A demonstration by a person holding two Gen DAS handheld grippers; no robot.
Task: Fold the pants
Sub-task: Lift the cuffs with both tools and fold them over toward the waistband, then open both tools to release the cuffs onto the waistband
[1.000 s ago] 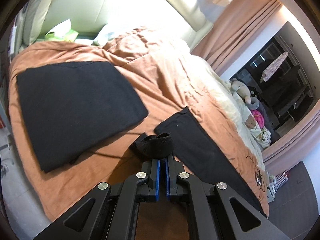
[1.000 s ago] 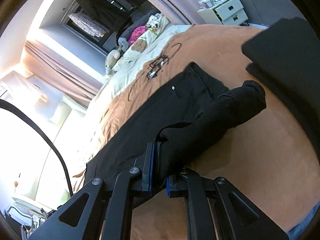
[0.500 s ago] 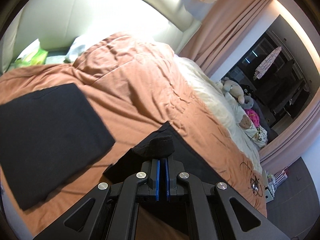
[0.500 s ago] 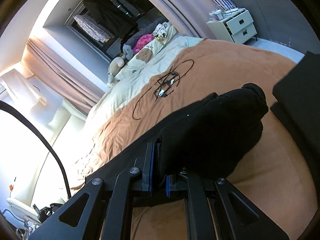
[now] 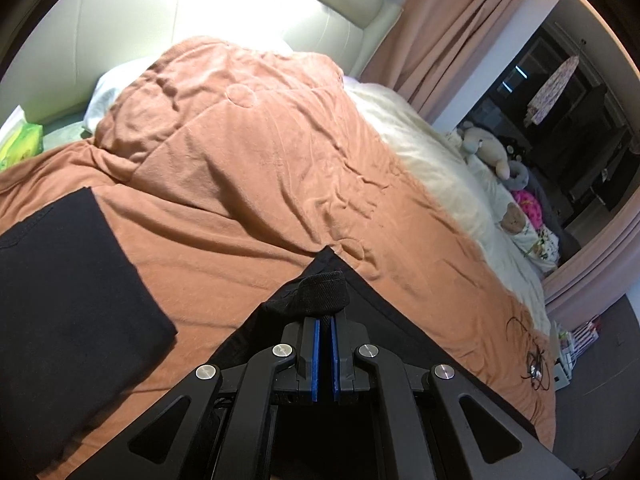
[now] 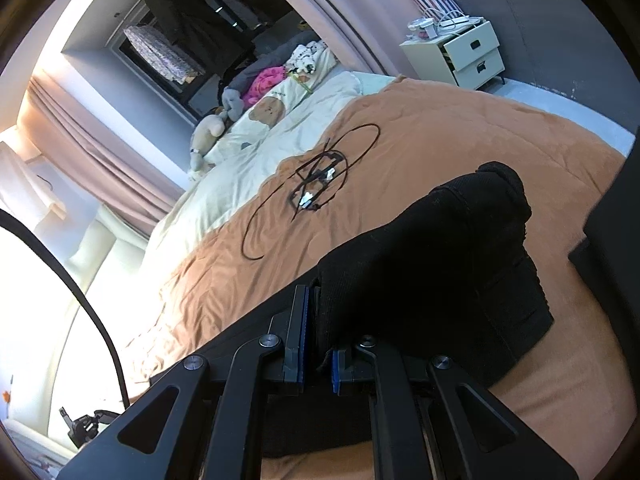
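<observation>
In the left wrist view, a folded black garment (image 5: 68, 300) lies flat at the far left on the orange blanket (image 5: 260, 168), well apart from the left gripper (image 5: 325, 322). Nearer the middle, the left gripper has its blue-padded fingers pressed almost together on a bunched edge of the black pants (image 5: 320, 294), which rises in a small hump just beyond the fingertips. The rest of the pants spreads over the blanket to either side of the gripper and passes beneath it. To the right of the blanket, a cream sheet (image 5: 440, 168) carries stuffed toys (image 5: 492, 148), and a tangled black cable (image 5: 534, 364) lies on the blanket's right part.

In the right wrist view, the same cable (image 6: 316, 188) loops on the blanket (image 6: 440, 128) left of the pants. The right gripper (image 6: 318, 332) holds a thick fold of the pants (image 6: 440, 264) between its narrowly parted fingers; the cloth bulges up and to the right, apparently lifted off the blanket, though the dark fabric hides its underside. At the far right, a white nightstand (image 6: 464, 56) stands beyond the blanket.
</observation>
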